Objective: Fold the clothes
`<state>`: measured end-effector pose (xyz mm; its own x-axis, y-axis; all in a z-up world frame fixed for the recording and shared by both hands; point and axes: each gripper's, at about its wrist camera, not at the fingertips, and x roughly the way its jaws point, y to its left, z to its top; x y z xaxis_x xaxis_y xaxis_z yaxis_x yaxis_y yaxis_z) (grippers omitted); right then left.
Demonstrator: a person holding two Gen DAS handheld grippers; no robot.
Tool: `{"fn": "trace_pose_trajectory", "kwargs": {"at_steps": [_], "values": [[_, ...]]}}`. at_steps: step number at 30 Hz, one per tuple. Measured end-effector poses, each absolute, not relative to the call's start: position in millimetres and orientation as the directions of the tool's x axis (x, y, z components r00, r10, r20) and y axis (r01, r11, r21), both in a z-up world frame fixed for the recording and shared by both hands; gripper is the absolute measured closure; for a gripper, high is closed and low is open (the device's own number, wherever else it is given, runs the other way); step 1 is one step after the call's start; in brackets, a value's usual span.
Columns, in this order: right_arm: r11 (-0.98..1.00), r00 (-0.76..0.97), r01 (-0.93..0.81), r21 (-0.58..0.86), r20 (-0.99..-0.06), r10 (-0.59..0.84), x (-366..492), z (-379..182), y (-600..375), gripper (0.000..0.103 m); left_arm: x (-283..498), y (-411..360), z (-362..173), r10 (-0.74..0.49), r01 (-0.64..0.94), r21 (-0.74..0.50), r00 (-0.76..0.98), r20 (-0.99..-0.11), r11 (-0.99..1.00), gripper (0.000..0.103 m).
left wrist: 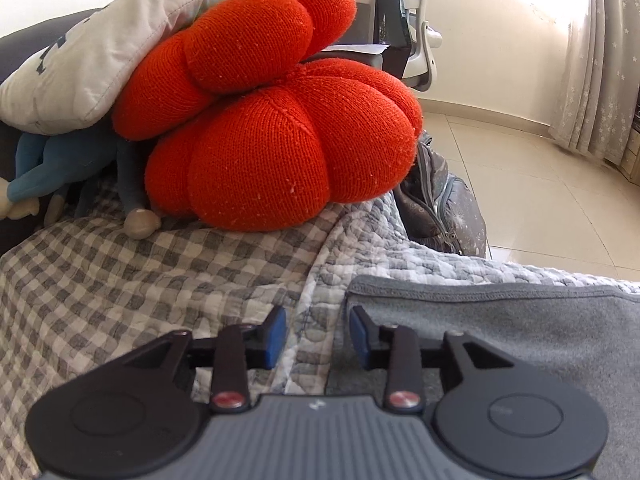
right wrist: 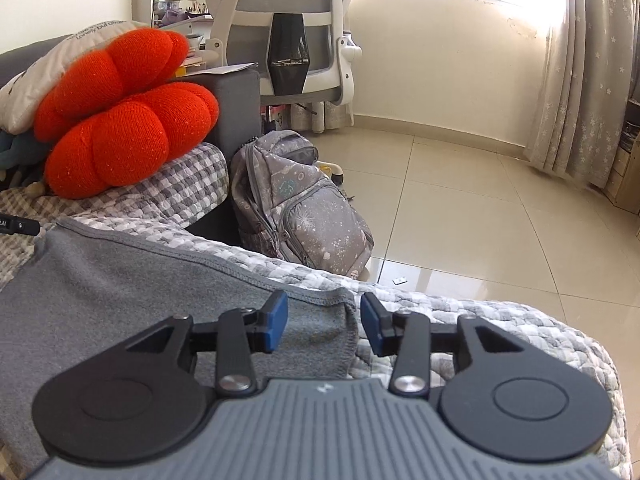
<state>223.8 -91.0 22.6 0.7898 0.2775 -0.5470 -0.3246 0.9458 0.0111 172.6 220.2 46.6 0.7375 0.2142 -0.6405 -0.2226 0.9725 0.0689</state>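
The sofa (left wrist: pixel 120 272), under a grey-and-white checked cover, carries everything here, and its open seat looks chosen as the flat surface for folding, with the clutter pushed to the far end: an orange cushion (left wrist: pixel 272 128) sits piled there under a white pillow (left wrist: pixel 92 64), with a blue soft toy (left wrist: pixel 60 160) tucked beneath, well apart from the work. A grey backpack (right wrist: pixel 296 208) leans on the floor against the sofa's front edge, and an office chair (right wrist: pixel 280 20) stands behind. The garment (right wrist: pixel 120 288), a plain grey piece of soft, fleecy cloth with a stitched hem, lies spread flat on the seat near the front edge; its far hem runs straight and its two far corners lie square, so a fold seems just laid down. The left gripper (left wrist: pixel 318 330) hangs over the garment's left corner with its blue pads apart and nothing between them, the cloth just beside the right pad. The right gripper (right wrist: pixel 324 326) hangs over the right corner, jaws likewise apart and empty, the hem lying loose under the gap, slightly curled at the corner.
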Motion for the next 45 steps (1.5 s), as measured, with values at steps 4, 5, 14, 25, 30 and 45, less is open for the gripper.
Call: {"fn": "trace_pose_trajectory", "kwargs": {"at_steps": [4,5,14,25,30,45], "values": [[0.932,0.77,-0.359,0.05,-0.548,0.326,205,27,-72,0.053,145,186,54,0.161,-0.156,0.061,0.778,-0.607,0.986,0.056],[0.927,0.76,-0.369,0.072,-0.551,0.345,198,25,-63,0.053,140,175,52,0.14,-0.137,0.053,0.773,-0.618,0.989,0.055],[0.886,0.699,-0.448,0.116,-0.572,0.428,151,8,-20,0.049,120,140,6,0.083,-0.076,0.039,0.746,-0.661,0.996,0.054],[0.891,0.717,-0.442,0.101,-0.558,0.418,143,-10,-24,0.047,101,146,-6,0.062,-0.071,0.007,0.81,-0.583,0.997,0.054],[0.895,0.729,-0.44,0.078,-0.551,0.406,139,-13,-21,0.046,98,145,-6,0.076,-0.089,0.004,0.819,-0.569,0.996,0.054],[0.891,0.768,-0.411,0.193,-0.453,0.452,102,-2,-32,0.021,96,143,-7,0.087,-0.091,0.02,0.822,-0.563,0.996,0.054]]}}
